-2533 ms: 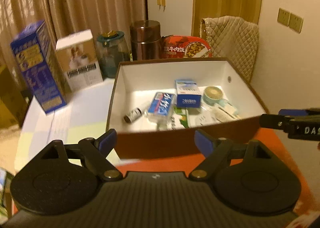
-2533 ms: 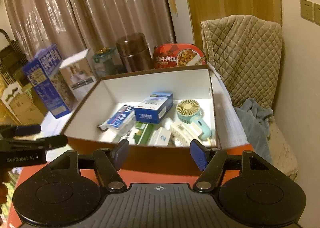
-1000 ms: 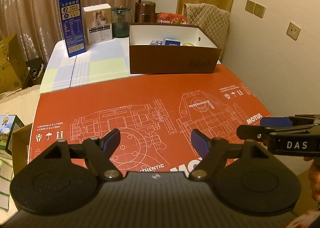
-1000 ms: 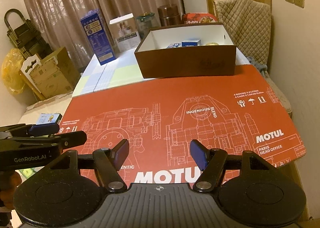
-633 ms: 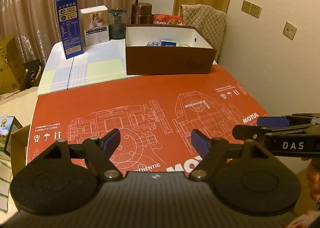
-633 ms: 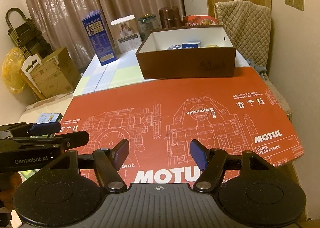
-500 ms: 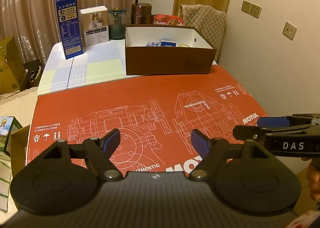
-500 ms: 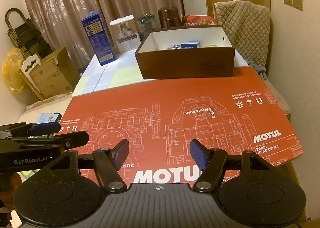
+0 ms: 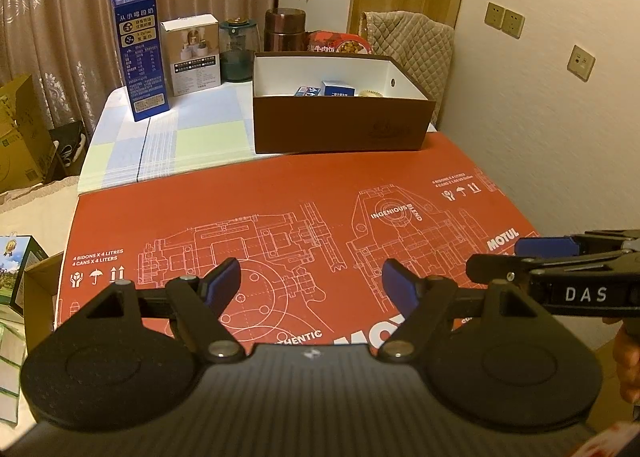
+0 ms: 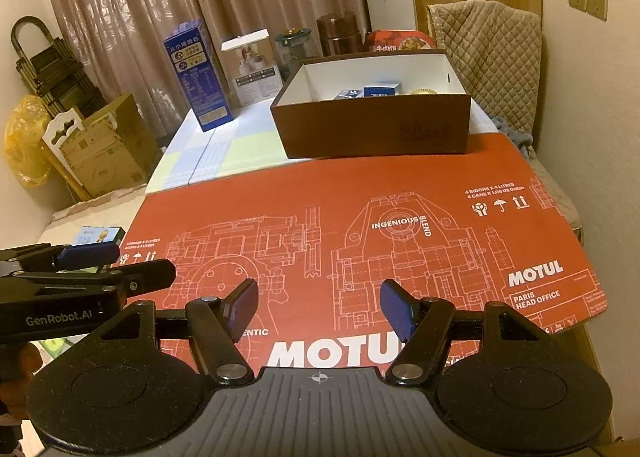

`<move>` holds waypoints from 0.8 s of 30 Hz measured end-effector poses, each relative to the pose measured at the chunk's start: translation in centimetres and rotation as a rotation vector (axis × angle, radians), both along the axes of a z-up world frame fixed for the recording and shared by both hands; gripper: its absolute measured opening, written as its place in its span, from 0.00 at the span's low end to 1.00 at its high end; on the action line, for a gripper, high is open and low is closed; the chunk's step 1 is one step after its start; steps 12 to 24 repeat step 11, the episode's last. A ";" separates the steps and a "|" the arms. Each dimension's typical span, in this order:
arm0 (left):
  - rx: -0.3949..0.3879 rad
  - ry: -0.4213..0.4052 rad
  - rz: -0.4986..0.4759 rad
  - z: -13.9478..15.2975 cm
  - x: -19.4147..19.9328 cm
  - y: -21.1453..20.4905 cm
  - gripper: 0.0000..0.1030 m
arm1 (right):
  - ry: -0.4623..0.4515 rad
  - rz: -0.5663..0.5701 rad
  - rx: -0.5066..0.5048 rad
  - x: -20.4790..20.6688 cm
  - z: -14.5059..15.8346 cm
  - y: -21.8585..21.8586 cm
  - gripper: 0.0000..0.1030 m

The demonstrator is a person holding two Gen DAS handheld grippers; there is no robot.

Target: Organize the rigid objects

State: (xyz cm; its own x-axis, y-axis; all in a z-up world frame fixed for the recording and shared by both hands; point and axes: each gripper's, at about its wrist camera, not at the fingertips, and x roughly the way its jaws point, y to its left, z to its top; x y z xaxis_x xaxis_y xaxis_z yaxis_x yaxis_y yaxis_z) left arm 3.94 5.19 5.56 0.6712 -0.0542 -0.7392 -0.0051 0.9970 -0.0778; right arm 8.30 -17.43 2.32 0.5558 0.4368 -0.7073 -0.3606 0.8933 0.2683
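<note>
While both hand-held grippers [image 9: 311, 284] [image 10: 318, 311] gape empty, the brown box [image 9: 340, 129] sits well beyond.

Near desk: a printed cardboard sheet [image 9: 280, 193] lay flat across it.
Far edge of sheet: an open box [image 9: 340, 129] stood there, holding small cartons [image 9: 338, 89].
Left of box: a checked cloth [image 9: 168, 145] covered the desk.
On cloth, far left: a tall carton [image 9: 140, 57] stood upright, a shorter box [image 9: 192, 53] just beside it.
Behind open box: a jar [image 9: 239, 49], a flask [image 9: 285, 31] and a food tub [image 9: 336, 45] in a row.
Right of those: a padded chair back [image 9: 416, 41] by the wall.
</note>
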 end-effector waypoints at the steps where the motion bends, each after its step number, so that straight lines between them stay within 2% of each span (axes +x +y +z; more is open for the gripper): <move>1: 0.001 0.001 0.000 0.0 0.0 0.0 0.73 | 0.001 0.001 0.000 0.0 0.0 0.0 0.63; 9: 0.019 -0.019 0.002 0.1 0.1 -0.3 0.73 | 0.006 0.001 0.000 0.2 -0.2 0.2 0.63; 24: 0.006 -0.010 -0.003 0.0 0.2 -0.2 0.73 | 0.007 0.001 -0.001 0.2 -0.2 0.2 0.63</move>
